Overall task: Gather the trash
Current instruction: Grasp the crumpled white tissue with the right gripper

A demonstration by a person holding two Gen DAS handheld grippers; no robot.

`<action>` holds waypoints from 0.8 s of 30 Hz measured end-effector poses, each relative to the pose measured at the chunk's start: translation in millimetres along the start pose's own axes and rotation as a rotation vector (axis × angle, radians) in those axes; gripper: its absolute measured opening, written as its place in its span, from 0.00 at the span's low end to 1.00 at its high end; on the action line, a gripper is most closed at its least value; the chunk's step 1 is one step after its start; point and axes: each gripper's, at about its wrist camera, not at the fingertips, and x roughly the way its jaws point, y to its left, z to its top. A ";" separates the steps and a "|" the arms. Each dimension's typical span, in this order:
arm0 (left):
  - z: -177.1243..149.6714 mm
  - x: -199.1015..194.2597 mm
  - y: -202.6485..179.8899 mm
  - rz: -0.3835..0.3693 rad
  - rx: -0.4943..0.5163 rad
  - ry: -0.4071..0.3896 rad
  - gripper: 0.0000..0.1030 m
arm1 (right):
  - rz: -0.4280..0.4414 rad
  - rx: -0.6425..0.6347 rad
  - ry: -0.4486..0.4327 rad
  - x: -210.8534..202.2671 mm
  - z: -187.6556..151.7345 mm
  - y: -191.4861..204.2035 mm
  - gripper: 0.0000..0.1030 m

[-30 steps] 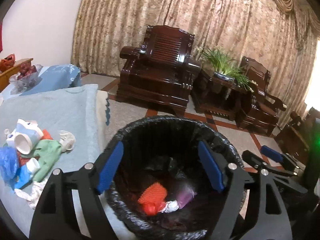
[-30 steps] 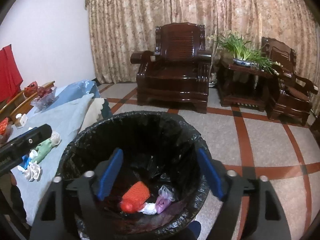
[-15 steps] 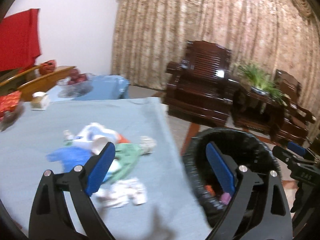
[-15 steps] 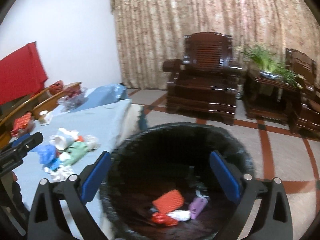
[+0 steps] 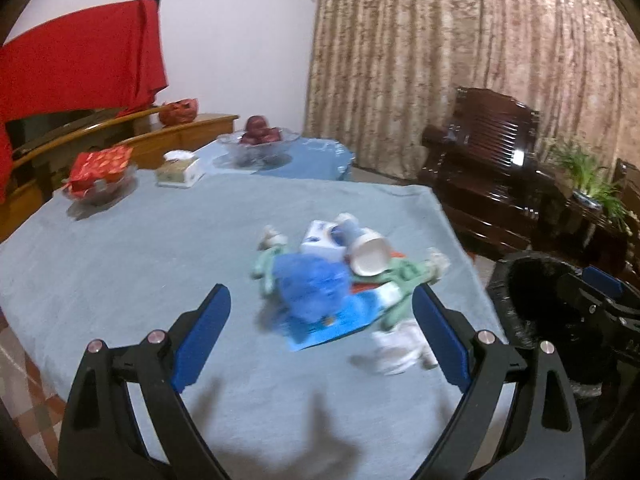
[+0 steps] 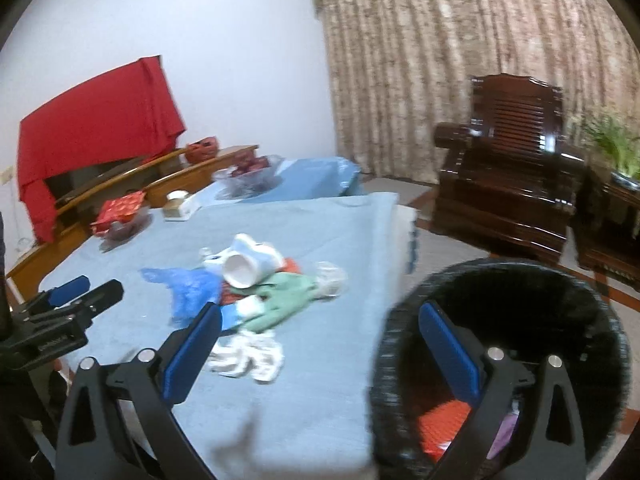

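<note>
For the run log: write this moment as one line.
left tool: open, empty, facing trash pile | right tool: open, empty, beside bin | pile on table

each gripper [image 5: 320, 328] [image 6: 320, 348] is black plastic with blue finger pads [image 5: 200, 336] (silver screws at the joints).

Blue-clothed table [image 5: 132, 256], trash pile [image 5: 340, 276], two glass bowls, small box

Blue tablecloth [image 5: 132, 256], black bin [image 6: 520, 280] (orange scrap [image 6: 442, 424] inside), red drape [image 5: 80, 68].
</note>
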 end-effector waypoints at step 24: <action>-25.3 25.6 57.0 0.102 -0.068 0.061 0.87 | 0.016 -0.088 0.218 118.5 -47.1 66.6 0.91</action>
